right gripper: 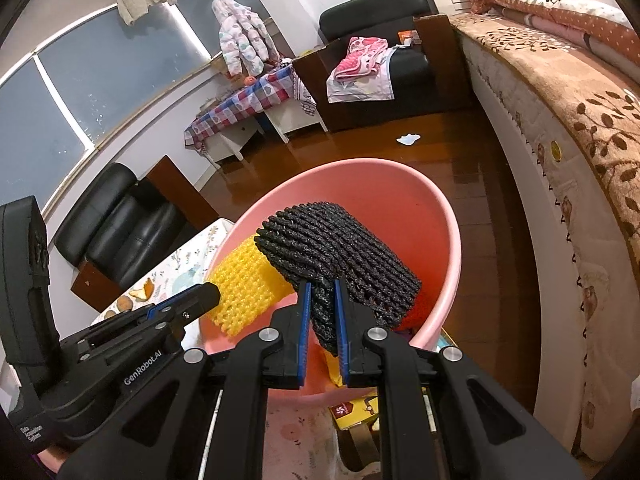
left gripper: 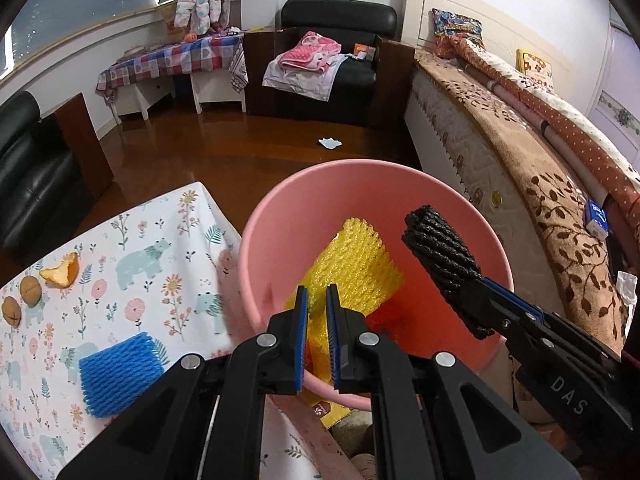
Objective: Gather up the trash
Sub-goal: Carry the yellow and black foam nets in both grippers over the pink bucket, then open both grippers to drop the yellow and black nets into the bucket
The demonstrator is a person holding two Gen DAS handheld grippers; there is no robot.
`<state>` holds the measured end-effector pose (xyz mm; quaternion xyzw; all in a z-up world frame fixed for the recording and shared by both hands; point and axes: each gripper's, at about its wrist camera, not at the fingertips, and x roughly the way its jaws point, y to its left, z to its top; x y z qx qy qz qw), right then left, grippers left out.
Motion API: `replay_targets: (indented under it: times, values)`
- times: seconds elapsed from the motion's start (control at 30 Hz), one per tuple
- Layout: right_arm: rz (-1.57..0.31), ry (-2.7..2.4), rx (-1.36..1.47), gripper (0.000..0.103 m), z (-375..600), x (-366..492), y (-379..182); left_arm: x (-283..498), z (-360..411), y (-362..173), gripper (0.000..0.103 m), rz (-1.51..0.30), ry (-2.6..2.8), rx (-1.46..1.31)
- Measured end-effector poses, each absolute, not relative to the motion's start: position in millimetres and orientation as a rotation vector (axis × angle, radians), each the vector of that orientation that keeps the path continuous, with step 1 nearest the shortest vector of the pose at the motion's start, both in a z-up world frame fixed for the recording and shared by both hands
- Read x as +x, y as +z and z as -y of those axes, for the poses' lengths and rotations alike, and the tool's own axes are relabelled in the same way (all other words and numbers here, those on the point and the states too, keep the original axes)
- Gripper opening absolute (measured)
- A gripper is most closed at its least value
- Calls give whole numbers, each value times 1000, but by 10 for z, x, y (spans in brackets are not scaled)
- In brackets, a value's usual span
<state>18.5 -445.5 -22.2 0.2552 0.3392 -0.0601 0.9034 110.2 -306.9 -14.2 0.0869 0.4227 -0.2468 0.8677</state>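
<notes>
A pink bin point(left gripper: 452, 200) stands beside a table with a floral cloth point(left gripper: 160, 280). My left gripper point(left gripper: 317, 300) is shut on a yellow foam net point(left gripper: 356, 264) and holds it over the bin's mouth. My right gripper point(right gripper: 321, 292) is shut on a black foam net point(right gripper: 340, 248), also over the bin point(right gripper: 448, 216); the black net also shows in the left wrist view point(left gripper: 440, 252). On the cloth lie a blue foam net point(left gripper: 120, 376), an orange peel point(left gripper: 62, 270) and two walnuts point(left gripper: 30, 290).
A bed point(left gripper: 520, 160) runs along the right, close to the bin. A white scrap point(left gripper: 330, 143) lies on the wooden floor beyond. Black armchairs stand at the left point(left gripper: 24, 176) and at the back point(left gripper: 340, 60). Yellow packaging point(right gripper: 356, 412) lies under the bin.
</notes>
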Motion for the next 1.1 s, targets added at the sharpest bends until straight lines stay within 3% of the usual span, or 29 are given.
replay_targets:
  times: [0.63, 0.93, 1.1]
  values:
    - [-716, -154, 516, 14, 4495, 227, -284, 1147, 3166, -218, 9, -895, -511, 192]
    - [-704, -160, 507, 28, 4451, 196, -228, 1135, 3105, -141, 35, -876, -515, 175]
    - [-687, -153, 499, 29, 4406, 135, -144, 1081, 3023, -45, 41, -852, -526, 157]
